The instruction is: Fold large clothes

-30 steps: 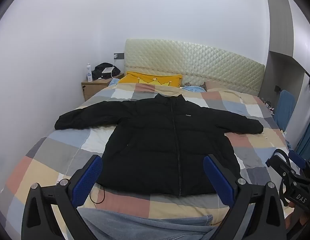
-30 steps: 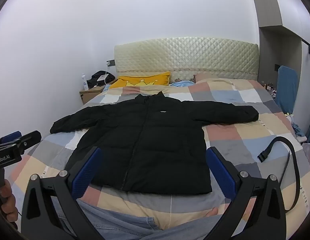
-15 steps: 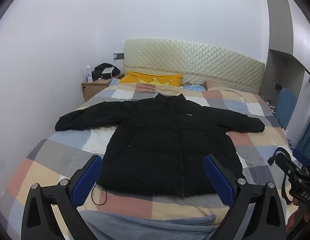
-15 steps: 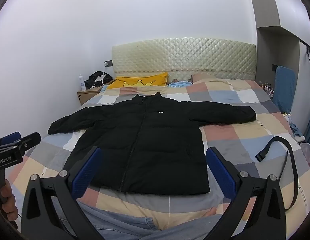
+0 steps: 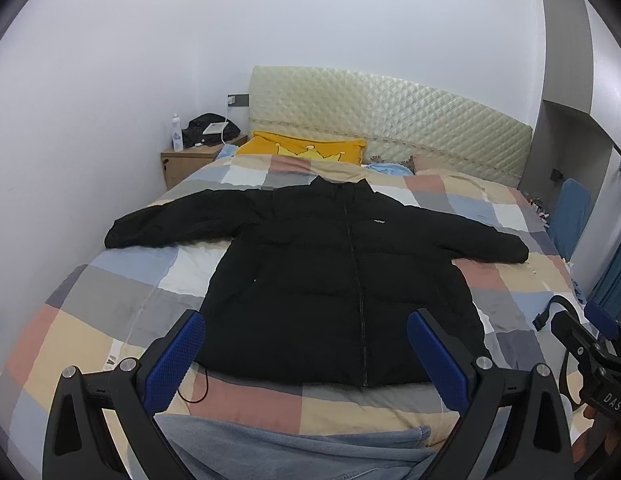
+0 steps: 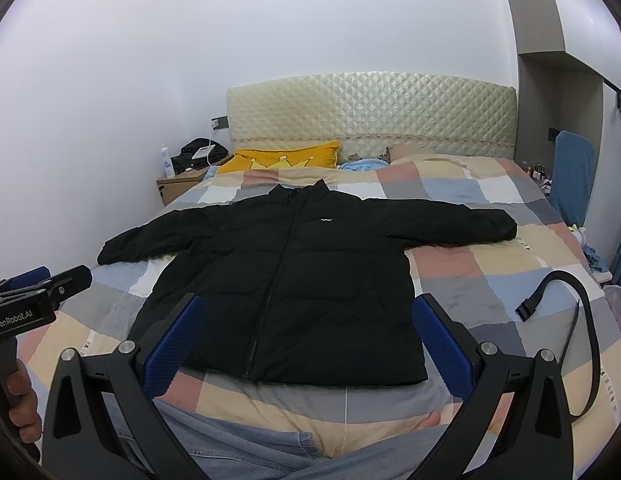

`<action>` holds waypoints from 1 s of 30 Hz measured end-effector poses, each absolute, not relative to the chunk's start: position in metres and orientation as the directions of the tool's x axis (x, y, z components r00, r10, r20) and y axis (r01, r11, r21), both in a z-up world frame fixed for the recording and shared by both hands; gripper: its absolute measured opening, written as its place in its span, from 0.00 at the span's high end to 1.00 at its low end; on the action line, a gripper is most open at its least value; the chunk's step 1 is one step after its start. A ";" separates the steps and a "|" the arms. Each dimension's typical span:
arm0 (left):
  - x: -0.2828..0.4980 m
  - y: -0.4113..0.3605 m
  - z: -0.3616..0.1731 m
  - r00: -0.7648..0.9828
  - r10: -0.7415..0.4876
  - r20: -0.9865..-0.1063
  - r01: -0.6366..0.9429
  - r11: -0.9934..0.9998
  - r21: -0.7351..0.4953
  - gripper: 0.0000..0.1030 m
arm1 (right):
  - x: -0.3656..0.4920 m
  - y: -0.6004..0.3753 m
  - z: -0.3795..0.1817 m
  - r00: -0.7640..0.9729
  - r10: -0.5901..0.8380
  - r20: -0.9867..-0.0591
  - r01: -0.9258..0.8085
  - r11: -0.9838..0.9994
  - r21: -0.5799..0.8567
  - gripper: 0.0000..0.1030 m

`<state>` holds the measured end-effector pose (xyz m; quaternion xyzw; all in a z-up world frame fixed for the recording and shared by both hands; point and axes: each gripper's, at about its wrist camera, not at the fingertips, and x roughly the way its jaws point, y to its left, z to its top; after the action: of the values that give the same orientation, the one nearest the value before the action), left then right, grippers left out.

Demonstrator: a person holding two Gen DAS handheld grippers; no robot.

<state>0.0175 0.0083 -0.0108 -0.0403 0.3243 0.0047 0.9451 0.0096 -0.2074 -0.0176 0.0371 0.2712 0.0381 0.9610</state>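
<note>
A black puffer jacket (image 5: 334,276) lies flat and zipped on the checked bed, both sleeves spread sideways; it also shows in the right wrist view (image 6: 286,264). My left gripper (image 5: 306,356) is open and empty, held above the jacket's hem at the bed's foot. My right gripper (image 6: 308,348) is open and empty too, above the hem. Each gripper shows at the edge of the other's view: the right one (image 5: 590,344), the left one (image 6: 42,288).
The checked bedspread (image 5: 122,292) covers the bed. A black strap (image 6: 566,308) lies on it at the right. A yellow pillow (image 5: 306,148) sits by the headboard. A nightstand (image 5: 190,160) with a bottle stands at the back left. Blue denim (image 5: 294,452) lies under the grippers.
Both grippers have drawn back and risen slightly, so the jacket sits a little farther off. The jacket has not moved and both grippers stay open.
</note>
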 end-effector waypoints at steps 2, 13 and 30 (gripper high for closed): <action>0.017 0.010 -0.014 0.789 -0.019 -0.614 -0.034 0.997 -0.075 0.01 | 0.009 -0.205 -0.019 0.851 0.090 -0.518 -0.051 0.995 0.089 0.00; 0.018 0.008 -0.018 0.784 -0.020 -0.621 -0.029 0.997 -0.069 0.01 | 0.009 -0.208 -0.018 0.851 0.082 -0.519 -0.041 0.995 0.090 0.00; 0.017 0.010 -0.019 0.782 -0.006 -0.623 -0.044 0.997 -0.065 0.01 | 0.011 -0.211 -0.017 0.845 0.083 -0.528 -0.040 0.995 0.093 0.00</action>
<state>0.0170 0.0099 -0.0188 -0.0381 0.3301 0.0099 0.9431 0.0110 -0.2113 -0.0168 0.0390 0.2761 0.0320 0.9598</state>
